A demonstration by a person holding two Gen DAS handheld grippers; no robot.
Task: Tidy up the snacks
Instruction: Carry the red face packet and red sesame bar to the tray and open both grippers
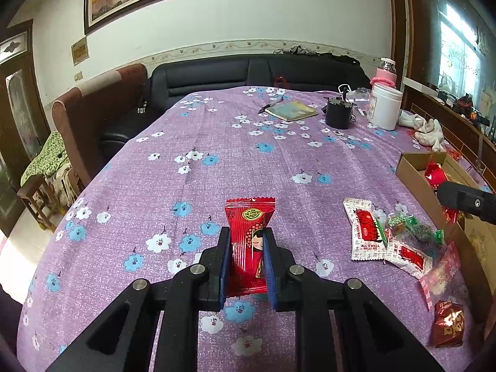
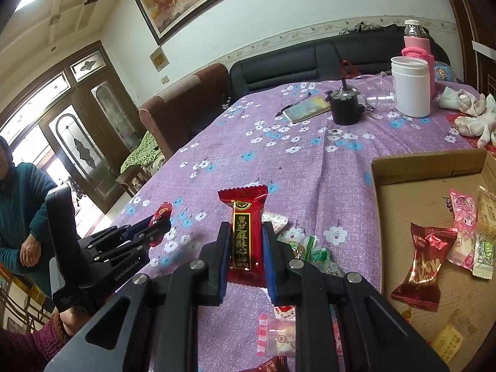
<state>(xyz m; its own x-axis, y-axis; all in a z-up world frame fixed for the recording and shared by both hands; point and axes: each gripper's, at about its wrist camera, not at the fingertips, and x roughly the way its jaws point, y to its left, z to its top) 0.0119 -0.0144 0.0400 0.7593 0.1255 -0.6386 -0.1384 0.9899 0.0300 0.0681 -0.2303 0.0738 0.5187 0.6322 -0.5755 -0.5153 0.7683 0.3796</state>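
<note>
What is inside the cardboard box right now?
The cardboard box holds a dark red candy, a pink packet, pale packets and a yellow piece. The right gripper hides its near corner.

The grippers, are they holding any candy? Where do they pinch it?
Yes, both. The left gripper pinches a red candy by its lower half. The right gripper pinches a dark red candy across its middle and bottom.

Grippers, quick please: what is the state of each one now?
Left gripper: closed on a red cartoon-face snack.
Right gripper: closed on a dark red candy.
</note>
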